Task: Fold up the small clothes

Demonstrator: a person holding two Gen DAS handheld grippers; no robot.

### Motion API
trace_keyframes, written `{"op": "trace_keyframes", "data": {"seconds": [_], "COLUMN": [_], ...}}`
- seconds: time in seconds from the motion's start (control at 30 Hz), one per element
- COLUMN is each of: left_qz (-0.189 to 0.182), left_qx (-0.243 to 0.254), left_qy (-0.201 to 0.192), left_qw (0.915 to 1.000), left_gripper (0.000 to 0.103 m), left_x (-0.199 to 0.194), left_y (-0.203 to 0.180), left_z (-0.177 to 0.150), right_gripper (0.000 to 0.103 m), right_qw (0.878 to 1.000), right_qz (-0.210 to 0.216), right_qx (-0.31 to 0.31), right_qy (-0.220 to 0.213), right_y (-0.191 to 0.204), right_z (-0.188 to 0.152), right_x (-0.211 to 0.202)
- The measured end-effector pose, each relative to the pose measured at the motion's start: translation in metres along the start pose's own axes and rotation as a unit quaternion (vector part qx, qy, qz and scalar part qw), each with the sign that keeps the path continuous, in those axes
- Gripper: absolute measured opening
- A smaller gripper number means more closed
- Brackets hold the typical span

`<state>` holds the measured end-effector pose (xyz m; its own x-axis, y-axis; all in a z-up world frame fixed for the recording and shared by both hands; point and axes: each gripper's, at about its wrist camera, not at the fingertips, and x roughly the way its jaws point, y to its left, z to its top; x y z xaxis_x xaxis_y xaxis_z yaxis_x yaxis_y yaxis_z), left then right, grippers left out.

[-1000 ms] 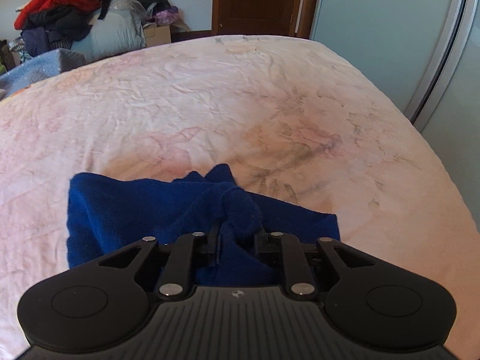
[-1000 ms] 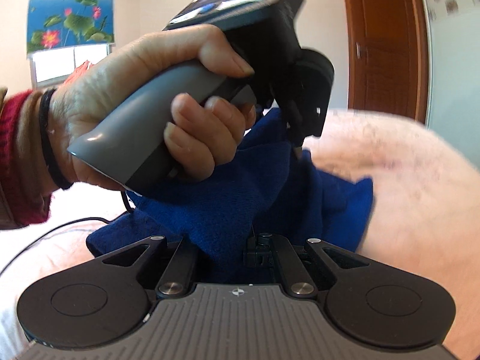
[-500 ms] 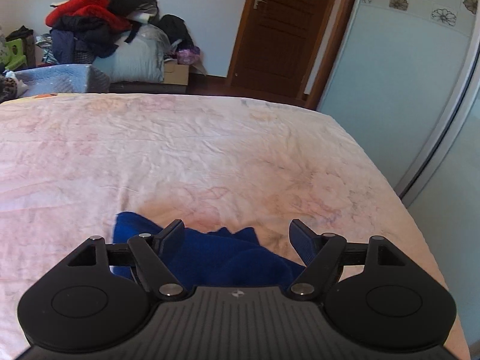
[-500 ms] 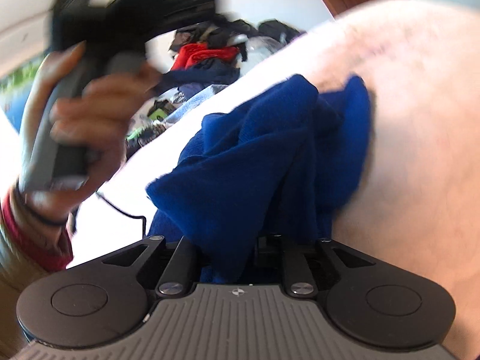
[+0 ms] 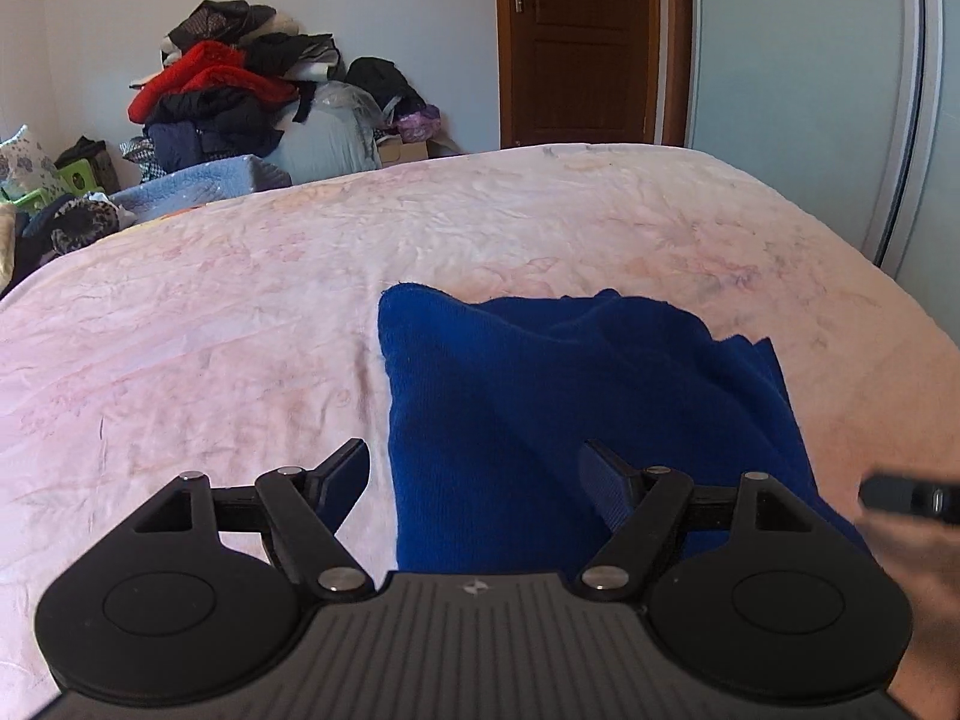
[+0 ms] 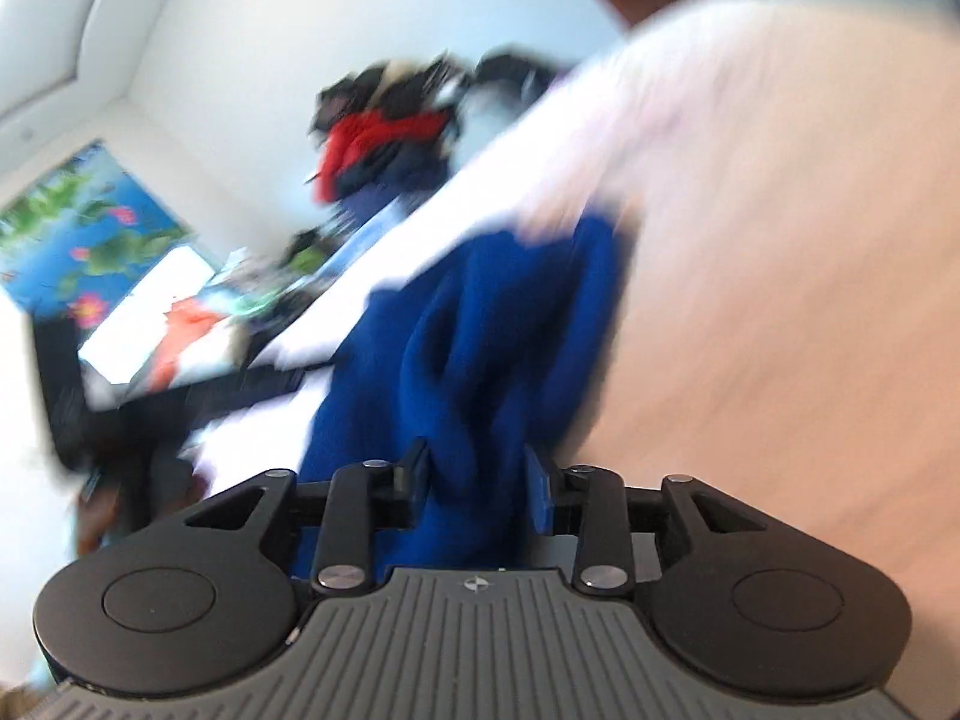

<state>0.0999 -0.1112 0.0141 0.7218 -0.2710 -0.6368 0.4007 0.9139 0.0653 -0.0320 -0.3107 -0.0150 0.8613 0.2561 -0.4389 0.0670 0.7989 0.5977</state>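
- pink floral bedspread (image 5: pixel 240 330) covering the bed, lying wrinkled
- clothes pile (image 5: pixel 240 96) sitting against far wall, red garment (image 5: pixel 198 78) lying on top
- brown door (image 5: pixel 579 42) standing shut
- lotus poster (image 6: pixel 78 228) hanging, blurred

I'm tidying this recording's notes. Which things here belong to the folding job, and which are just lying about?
Part of the job:
- blue cloth
- left gripper, open
- right gripper, jaws opening, cloth between them
- bed, the work surface

Lying about:
- clothes pile
- door
- wardrobe
- flower picture
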Motion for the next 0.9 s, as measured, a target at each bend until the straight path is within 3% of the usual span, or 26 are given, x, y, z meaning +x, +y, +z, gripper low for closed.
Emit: {"op": "trace_keyframes", "data": {"seconds": [0.1, 0.2, 0.4, 0.47, 0.5, 0.53, 0.63, 0.7, 0.77, 0.83, 0.9], "left_qz": [-0.005, -0.007, 0.017, 0.017, 0.015, 0.013, 0.009, 0.007, 0.005, -0.001, -0.006], "left_qx": [0.008, 0.016, 0.046, 0.047, 0.046, 0.046, 0.045, 0.044, 0.041, 0.032, 0.024], "left_qy": [0.007, 0.014, 0.008, 0.007, 0.007, 0.007, 0.009, 0.012, 0.013, 0.018, 0.024], "left_qw": [0.9999, 0.9997, 0.9987, 0.9987, 0.9988, 0.9988, 0.9989, 0.9989, 0.9991, 0.9993, 0.9994], "left_gripper": [0.077, 0.077, 0.080, 0.080, 0.080, 0.080, 0.082, 0.082, 0.082, 0.082, 0.082], "left_x": [-0.002, -0.002, 0.000, 0.001, 0.001, 0.002, 0.004, 0.005, 0.005, 0.005, 0.006], "left_y": [-0.009, -0.015, -0.025, -0.025, -0.024, -0.023, -0.021, -0.020, -0.018, -0.015, -0.012], "left_z": [-0.012, -0.023, -0.035, -0.035, -0.036, -0.036, -0.038, -0.039, -0.039, -0.039, -0.040], "right_gripper": [0.038, 0.057, 0.059, 0.047, 0.017, 0.010, 0.008, 0.008, 0.021, 0.046, 0.048], "right_qw": [0.997, 0.993, 0.993, 0.993, 0.992, 0.992, 0.991, 0.991, 0.984, 0.971, 0.966], "right_qz": [-0.025, -0.036, -0.032, -0.021, -0.017, -0.022, -0.057, -0.061, -0.086, -0.136, -0.155], "right_qx": [-0.070, -0.116, -0.095, -0.077, -0.079, -0.087, -0.107, -0.103, -0.139, -0.189, -0.206], "right_qy": [-0.011, -0.003, 0.064, 0.091, 0.093, 0.089, 0.052, 0.055, 0.078, 0.057, 0.014], "right_y": [0.007, 0.000, -0.024, -0.028, -0.029, -0.028, -0.027, -0.032, -0.027, -0.016, -0.004], "right_z": [0.041, 0.080, 0.109, 0.104, 0.101, 0.096, 0.102, 0.104, 0.099, 0.092, 0.088], "right_x": [0.028, 0.073, 0.158, 0.169, 0.171, 0.163, 0.153, 0.156, 0.164, 0.163, 0.144]}}
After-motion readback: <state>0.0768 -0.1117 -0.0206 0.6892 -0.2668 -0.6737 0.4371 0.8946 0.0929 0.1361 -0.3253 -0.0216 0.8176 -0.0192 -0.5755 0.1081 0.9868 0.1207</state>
